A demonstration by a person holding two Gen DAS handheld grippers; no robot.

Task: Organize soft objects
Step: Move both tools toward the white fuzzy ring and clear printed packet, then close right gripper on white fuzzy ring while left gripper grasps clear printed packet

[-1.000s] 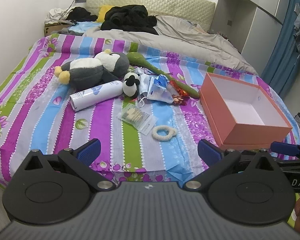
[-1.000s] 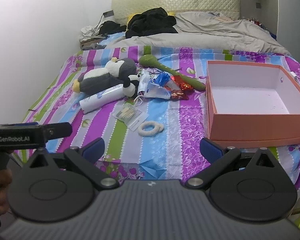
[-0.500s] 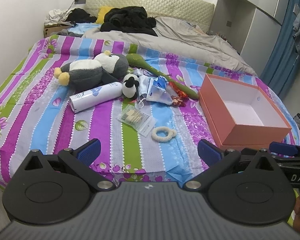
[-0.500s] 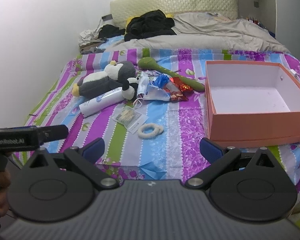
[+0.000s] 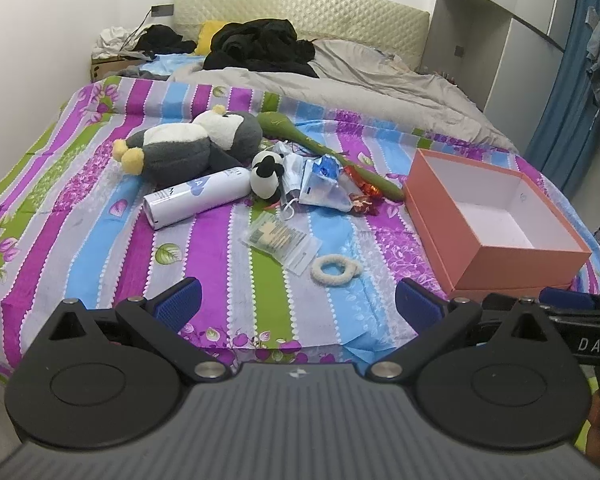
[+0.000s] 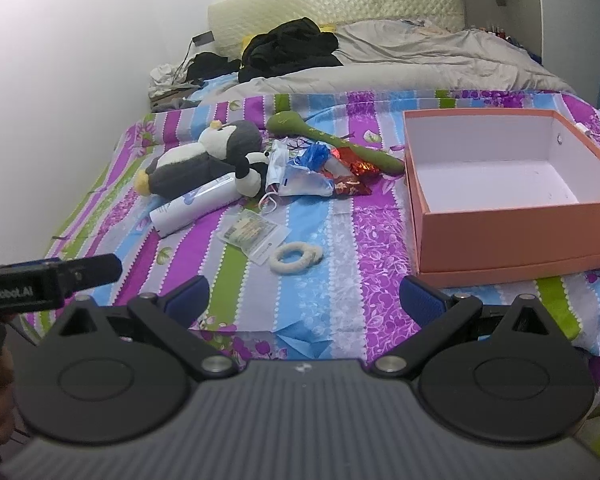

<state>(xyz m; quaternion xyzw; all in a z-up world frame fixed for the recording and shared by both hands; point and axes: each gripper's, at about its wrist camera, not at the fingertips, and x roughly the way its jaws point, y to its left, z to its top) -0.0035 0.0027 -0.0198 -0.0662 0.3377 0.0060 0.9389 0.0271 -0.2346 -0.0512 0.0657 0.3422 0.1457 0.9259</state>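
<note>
A grey and white plush penguin [image 5: 180, 150] [image 6: 204, 158] lies on the striped bedspread, with a small plush panda [image 5: 266, 174] [image 6: 252, 174] beside it. A green plush stick [image 5: 320, 148] [image 6: 332, 138] lies behind a pile of face masks and wrappers [image 5: 320, 184] [image 6: 308, 178]. A white fluffy hair ring [image 5: 336, 270] [image 6: 294, 256] lies nearer the front edge. An empty orange box [image 5: 488, 220] [image 6: 512, 204] stands to the right. My left gripper [image 5: 298, 306] and right gripper [image 6: 304, 298] are open and empty, held off the bed's front edge.
A white cylindrical bottle [image 5: 198, 196] [image 6: 196, 204] lies in front of the penguin. A clear packet [image 5: 282, 238] [image 6: 252, 234] lies near the ring. Black clothes [image 5: 260, 46] and a grey duvet [image 5: 360, 84] cover the far bed. A wardrobe [image 5: 500, 32] and blue curtain [image 5: 572, 80] stand right.
Both grippers have drawn back slightly from the bed and the views have shifted a little. Nothing on the bed has moved. Both stay open.
</note>
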